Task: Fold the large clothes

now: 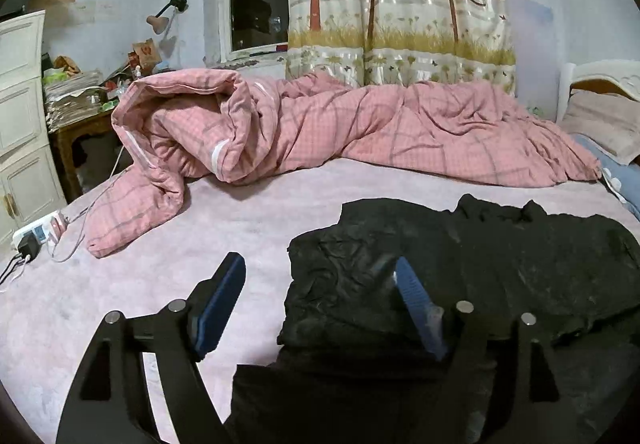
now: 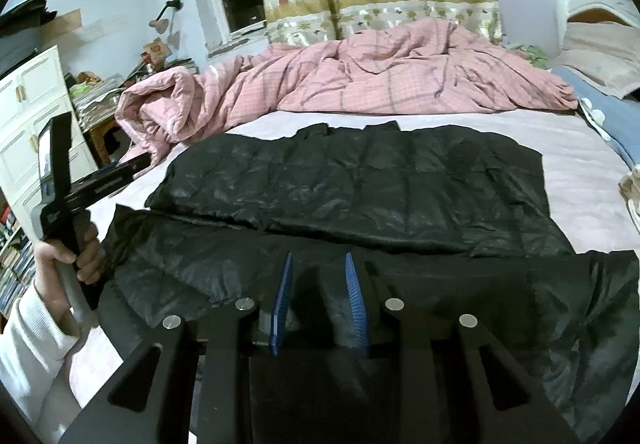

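The right tool (image 2: 318, 276) is nearest, low over the near edge of the bed (image 2: 580, 148). Its two blue pads (image 2: 356, 300) sit close together, with black cloth bunched in the narrow gap. The pads seem to pinch that cloth, but it is too dark there to be sure.

The coat (image 2: 360, 188) is big, black and puffy. It lies flat across the middle of the bed, from the left side to the right. Its near part hangs toward the near edge.

The left tool (image 1: 320, 276) stands wide apart. One pad is over the bare pink sheet (image 1: 180, 244), the other over the left end of the coat (image 1: 500, 264). Nothing is held between them. In the right view a hand (image 2: 78, 256) in a white sleeve (image 2: 28, 332) holds this tool at the left edge of the bed.

A pink blanket (image 1: 320, 124) lies crumpled along the far edge.
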